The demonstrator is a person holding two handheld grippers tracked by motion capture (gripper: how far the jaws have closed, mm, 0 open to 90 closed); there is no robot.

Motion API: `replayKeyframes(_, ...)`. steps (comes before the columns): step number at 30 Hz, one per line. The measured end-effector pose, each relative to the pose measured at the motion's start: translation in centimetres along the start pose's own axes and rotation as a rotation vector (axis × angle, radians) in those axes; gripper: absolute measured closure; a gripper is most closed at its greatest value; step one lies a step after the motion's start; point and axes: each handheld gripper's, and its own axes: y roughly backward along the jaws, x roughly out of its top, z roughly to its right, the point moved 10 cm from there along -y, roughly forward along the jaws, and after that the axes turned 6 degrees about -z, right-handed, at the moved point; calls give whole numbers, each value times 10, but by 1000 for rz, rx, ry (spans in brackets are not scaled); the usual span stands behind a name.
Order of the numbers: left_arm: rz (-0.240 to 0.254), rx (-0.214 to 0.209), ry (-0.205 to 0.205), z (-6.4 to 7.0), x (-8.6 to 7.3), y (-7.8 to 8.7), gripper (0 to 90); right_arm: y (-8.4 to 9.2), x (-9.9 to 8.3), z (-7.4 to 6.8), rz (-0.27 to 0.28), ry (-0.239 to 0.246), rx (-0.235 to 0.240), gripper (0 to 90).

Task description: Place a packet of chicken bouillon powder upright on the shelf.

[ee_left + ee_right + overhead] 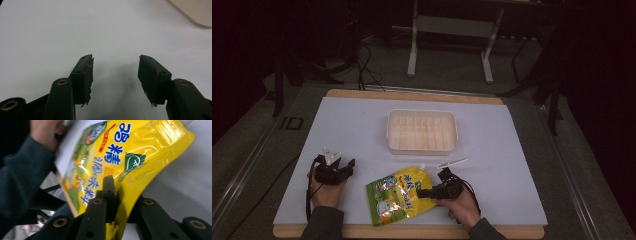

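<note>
We saw the table [362, 125] first, a wooden top covered by a pale sheet, with dark floor and a white metal frame [449, 30] behind it. On its far middle part sat a cream plastic tray [422, 131], shallow, with rounded corners and ribbed dividers inside.

Nearer to us, at the front middle of the table, lay the pouch [399, 195], a glossy yellow spouted bag with a green lower part and cartoon pictures on its face. Its white spout pointed toward the tray. In the right gripper view the pouch [130, 160] carried large blue Chinese characters running down its face, a green leaf-shaped mark, a small red strip and a round blue-green emblem; the small print was too blurred for us to read.

The right gripper [432, 192] was held at the pouch's right edge, and its fingers [108, 192] were clamped on that edge, one above the film and one beneath it. The left gripper [343, 169] rested over bare table well to the left of the pouch, with its fingers [83, 77] spread wide apart and nothing between them, a corner of the tray showing far off in its view.

Just right of the spout lay a thin white stick [452, 163], between the tray and the right gripper.
</note>
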Motion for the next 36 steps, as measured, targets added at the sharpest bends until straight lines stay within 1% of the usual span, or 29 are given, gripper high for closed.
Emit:
replayKeyframes(1,0,0,0,0,0,0,455,2,1,-2,1,8,12,852)
replayKeyframes(2,0,-1,0,0,0,0,454,3,1,-5,-4,-1,25,861)
replayKeyframes(4,0,1,-1,0,0,0,453,6,3,-9,5,-1,50,884)
replayKeyframes(5,0,1,-1,0,0,0,453,6,3,-9,5,-1,50,884)
replayKeyframes(6,0,1,0,0,0,0,454,8,4,-13,6,-7,62,896)
replayKeyframes(7,0,2,0,0,0,0,454,9,5,-14,11,1,57,899)
replayKeyframes(8,0,1,0,0,0,0,454,9,5,-16,7,-4,56,900)
replayKeyframes(10,1,1,-1,0,0,0,453,11,7,-19,15,16,60,900)
replayKeyframes(11,1,1,-1,0,0,0,454,11,7,-19,15,16,60,900)
replayKeyframes(12,-1,1,-1,0,0,0,454,13,9,-24,26,26,74,900)
replayKeyframes(16,-1,0,1,0,0,0,453,16,13,-33,40,49,91,900)
replayKeyframes(18,-1,0,1,0,0,0,453,17,16,-36,46,64,89,900)
replayKeyframes(21,0,0,3,0,0,0,454,18,21,-42,53,77,105,900)
replayKeyframes(24,1,-1,4,0,0,0,454,18,27,-49,65,91,137,900)
replayKeyframes(26,0,-1,2,0,0,0,454,18,28,-51,71,98,140,900)
replayKeyframes(28,0,-1,2,0,0,0,453,18,32,-56,78,102,167,900)
replayKeyframes(31,0,0,2,0,0,0,454,17,35,-59,85,114,174,900)
replayKeyframes(33,1,0,1,0,0,0,454,17,40,-66,100,142,179,900)
replayKeyframes(35,1,0,2,0,0,0,454,17,42,-69,102,149,181,900)
replayKeyframes(36,2,-1,3,0,0,0,453,18,46,-74,108,169,182,900)
